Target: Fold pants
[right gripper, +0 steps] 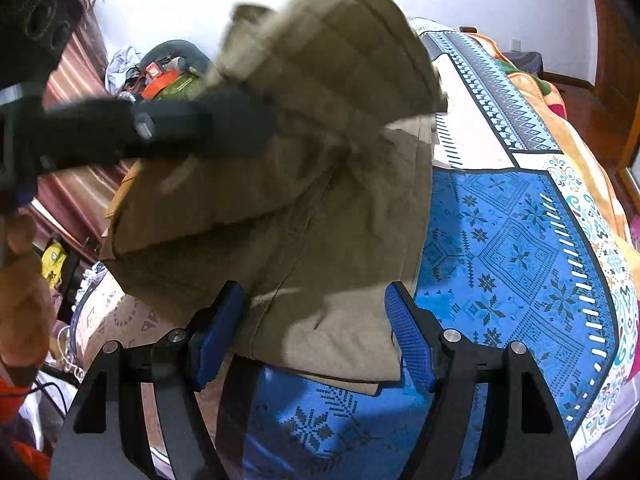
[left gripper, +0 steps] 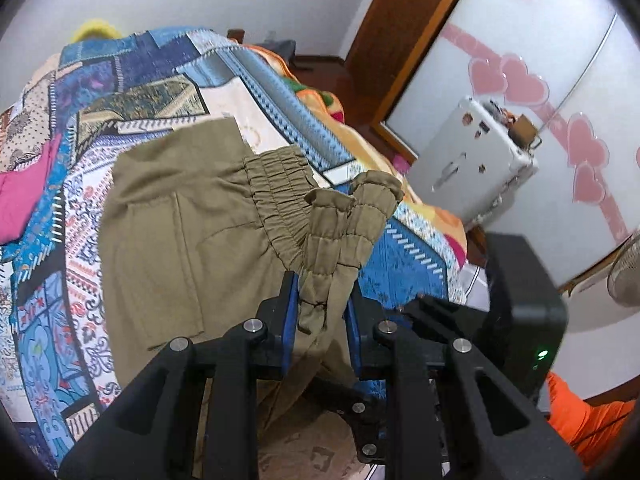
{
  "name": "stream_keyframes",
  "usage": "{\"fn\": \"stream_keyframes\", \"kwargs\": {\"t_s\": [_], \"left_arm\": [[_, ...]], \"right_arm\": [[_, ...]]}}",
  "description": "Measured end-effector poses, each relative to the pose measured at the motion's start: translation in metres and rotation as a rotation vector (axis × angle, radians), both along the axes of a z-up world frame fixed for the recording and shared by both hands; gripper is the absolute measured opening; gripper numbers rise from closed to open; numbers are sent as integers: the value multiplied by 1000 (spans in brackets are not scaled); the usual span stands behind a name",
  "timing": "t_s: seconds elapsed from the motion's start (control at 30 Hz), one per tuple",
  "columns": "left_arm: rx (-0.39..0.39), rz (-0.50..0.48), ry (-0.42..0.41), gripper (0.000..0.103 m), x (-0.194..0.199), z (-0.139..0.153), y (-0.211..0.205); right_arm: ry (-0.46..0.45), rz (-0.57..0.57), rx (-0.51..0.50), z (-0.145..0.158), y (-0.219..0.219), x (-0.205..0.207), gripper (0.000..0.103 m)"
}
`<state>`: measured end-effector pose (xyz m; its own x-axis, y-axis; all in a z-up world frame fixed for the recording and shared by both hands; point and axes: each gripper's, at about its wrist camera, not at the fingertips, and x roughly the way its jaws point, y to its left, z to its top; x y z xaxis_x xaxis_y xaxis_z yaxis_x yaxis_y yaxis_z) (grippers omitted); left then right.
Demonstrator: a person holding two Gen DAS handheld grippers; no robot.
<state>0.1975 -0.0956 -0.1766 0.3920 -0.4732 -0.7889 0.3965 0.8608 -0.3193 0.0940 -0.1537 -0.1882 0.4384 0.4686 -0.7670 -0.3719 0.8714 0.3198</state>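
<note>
The khaki pants (left gripper: pixel 192 216) lie on the bed, over a patchwork bedspread (left gripper: pixel 60 264) in blue and white. In the left wrist view their long axis runs from the near fingers away toward the upper left; the gathered elastic waistband (left gripper: pixel 276 192) lies on the right, toward the bed's edge. The left gripper (left gripper: pixel 322 308) pinches a bunched strip of cuffed khaki cloth between its blue pads, lifted off the bedspread. The right gripper (right gripper: pixel 316 332) hangs with its fingers spread wide, one on each side of a folded edge of the pants, gripping nothing. A pink cloth (left gripper: pixel 24 196) lies at the left.
</note>
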Motion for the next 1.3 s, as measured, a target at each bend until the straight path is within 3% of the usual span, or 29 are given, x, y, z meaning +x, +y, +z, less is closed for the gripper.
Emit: {"fn": "stream_keyframes", "kwargs": {"t_s": [0.23,0.37,0.47,0.57,0.63,0.77,1.0,1.17,1.3], "left_arm": [[22,-9,10,23,-3,4,-1],[-59,30,52,31,1,10,15],[-99,82,39,33,1,19,33],[-30,135,-26,38,0,29,49],[79,173,-72,39,-1,28,56],[186,190,-49,39,2,7,69],[243,172,43,45,-3,-44,72],[218,176,41,48,-7,-48,73],[248,156,16,48,-13,-46,65]], "right_arm": [[3,-3,2,0,-3,0,70],[5,-8,5,0,-4,-1,70],[6,-13,5,0,-5,-3,70],[12,-16,7,-1,-7,-2,70],[12,-19,11,-1,-7,-1,70],[11,-18,4,0,-7,-2,70],[17,-50,-5,5,-19,-5,70],[-15,-87,0,25,-40,-8,70],[-68,-127,7,47,-54,-3,70]]}}
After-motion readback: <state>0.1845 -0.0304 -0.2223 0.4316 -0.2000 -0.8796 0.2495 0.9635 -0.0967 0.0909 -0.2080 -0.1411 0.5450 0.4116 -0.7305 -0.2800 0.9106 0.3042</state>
